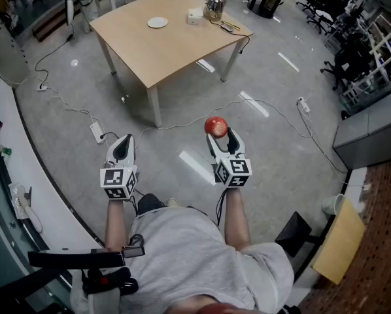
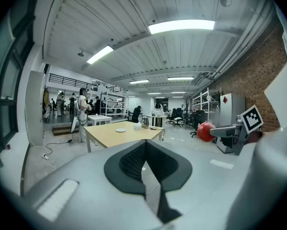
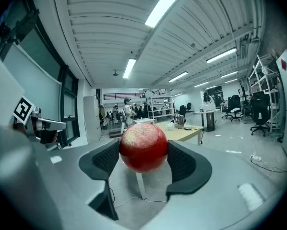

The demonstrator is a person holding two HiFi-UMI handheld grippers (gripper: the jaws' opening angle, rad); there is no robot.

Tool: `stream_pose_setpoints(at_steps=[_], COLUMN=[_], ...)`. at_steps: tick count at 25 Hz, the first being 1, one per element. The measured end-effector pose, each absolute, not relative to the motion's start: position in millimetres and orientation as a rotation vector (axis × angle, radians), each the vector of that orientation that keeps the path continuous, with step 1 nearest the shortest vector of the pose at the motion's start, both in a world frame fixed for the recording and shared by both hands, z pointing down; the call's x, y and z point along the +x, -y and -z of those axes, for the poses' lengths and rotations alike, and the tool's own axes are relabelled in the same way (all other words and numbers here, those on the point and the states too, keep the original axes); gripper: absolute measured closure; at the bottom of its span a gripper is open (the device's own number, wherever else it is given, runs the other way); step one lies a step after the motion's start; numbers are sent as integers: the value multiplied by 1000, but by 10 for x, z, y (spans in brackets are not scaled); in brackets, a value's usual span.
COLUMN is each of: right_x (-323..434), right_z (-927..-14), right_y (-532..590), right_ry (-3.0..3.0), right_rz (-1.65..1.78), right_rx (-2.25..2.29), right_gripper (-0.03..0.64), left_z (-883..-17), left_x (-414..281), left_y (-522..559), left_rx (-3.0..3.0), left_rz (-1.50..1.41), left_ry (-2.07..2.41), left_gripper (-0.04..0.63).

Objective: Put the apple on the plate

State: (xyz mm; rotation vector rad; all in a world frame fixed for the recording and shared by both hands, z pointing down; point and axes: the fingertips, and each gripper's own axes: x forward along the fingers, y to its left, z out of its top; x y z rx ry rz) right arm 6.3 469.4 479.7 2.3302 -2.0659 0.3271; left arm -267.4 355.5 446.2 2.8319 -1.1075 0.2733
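A red apple (image 1: 216,125) sits between the black pads of my right gripper (image 1: 217,131), which is shut on it and held about level above the grey floor. In the right gripper view the apple (image 3: 143,146) fills the gap between both pads. The small white plate (image 1: 157,22) lies on the far wooden table (image 1: 176,48), well ahead of both grippers. My left gripper (image 1: 123,141) hangs beside the right one with its pads together and nothing in them. From the left gripper (image 2: 146,146) view, the plate (image 2: 120,130) shows on the table and the apple (image 2: 205,132) at right.
A white box (image 1: 195,16) and a metal kettle (image 1: 214,7) stand at the table's far right end. Cables and power strips (image 1: 97,132) run across the floor between me and the table. Office chairs (image 1: 342,61) and shelving stand at the right.
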Motion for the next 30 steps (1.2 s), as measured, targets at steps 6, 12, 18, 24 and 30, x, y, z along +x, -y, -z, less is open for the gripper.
stream_pose_setpoints(at_steps=[6, 12, 18, 24, 30], right_x=[170, 203, 256, 450, 754], right_z=[-4751, -4770, -4827, -4793, -4776], right_y=[-4800, -4764, -4596, -4311, -3923], right_ry=[2092, 2103, 2107, 2100, 2070], right_rz=[-342, -341, -364, -328, -322], right_rx=[2368, 2347, 2342, 2345, 2350], right_gripper=[296, 296, 296, 296, 295], left_z=[-4443, -4440, -4472, -4458, -4526], left_x=[-2573, -2480, -2360, -2116, -1770], left_y=[-3666, -3641, -3479, -3140, -2646], left_rx=[2840, 2838, 2848, 2858, 2849], left_rz=[-284, -297, -336, -328, -300], left_ry=[1095, 1086, 1072, 1053, 1016], left_gripper=[575, 575, 575, 575, 575])
